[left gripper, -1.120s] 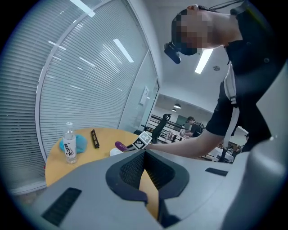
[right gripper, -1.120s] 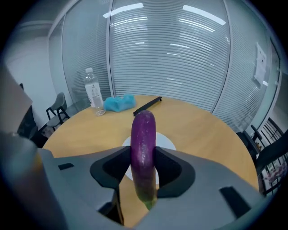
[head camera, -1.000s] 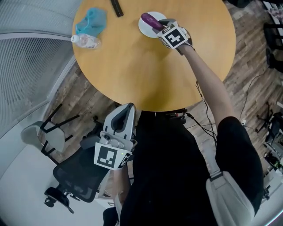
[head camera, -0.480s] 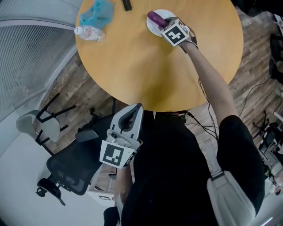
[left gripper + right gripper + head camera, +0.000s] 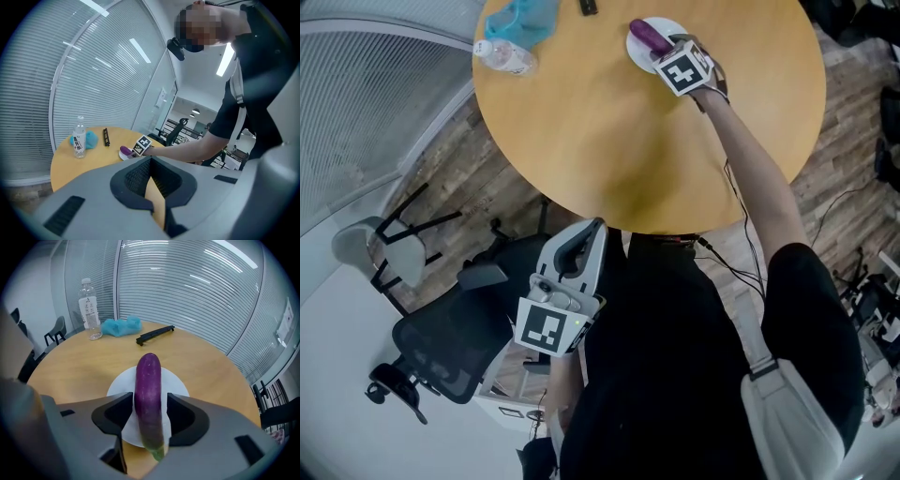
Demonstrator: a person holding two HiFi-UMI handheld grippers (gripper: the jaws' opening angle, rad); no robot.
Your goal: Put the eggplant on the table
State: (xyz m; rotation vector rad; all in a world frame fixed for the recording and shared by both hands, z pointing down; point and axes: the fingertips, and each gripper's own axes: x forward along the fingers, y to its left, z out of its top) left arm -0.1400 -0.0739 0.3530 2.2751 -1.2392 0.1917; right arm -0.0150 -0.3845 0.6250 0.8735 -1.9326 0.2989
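Observation:
A purple eggplant lies lengthwise over a small white plate at the far side of the round wooden table. My right gripper reaches down over it. In the right gripper view the eggplant runs between the two jaws, which are opening; a thin gap shows at the right jaw, and the plate lies underneath. My left gripper hangs off the table's near edge by the person's body, its jaws together with nothing in them.
A water bottle, a blue cloth and a black bar lie at the table's far left. A black office chair stands below the table edge on the left. Slatted blinds run behind the table.
The right gripper has sunk slightly toward the plate with the eggplant between its jaws. The head view has shifted, so the table sits higher and further right. The left gripper has barely moved.

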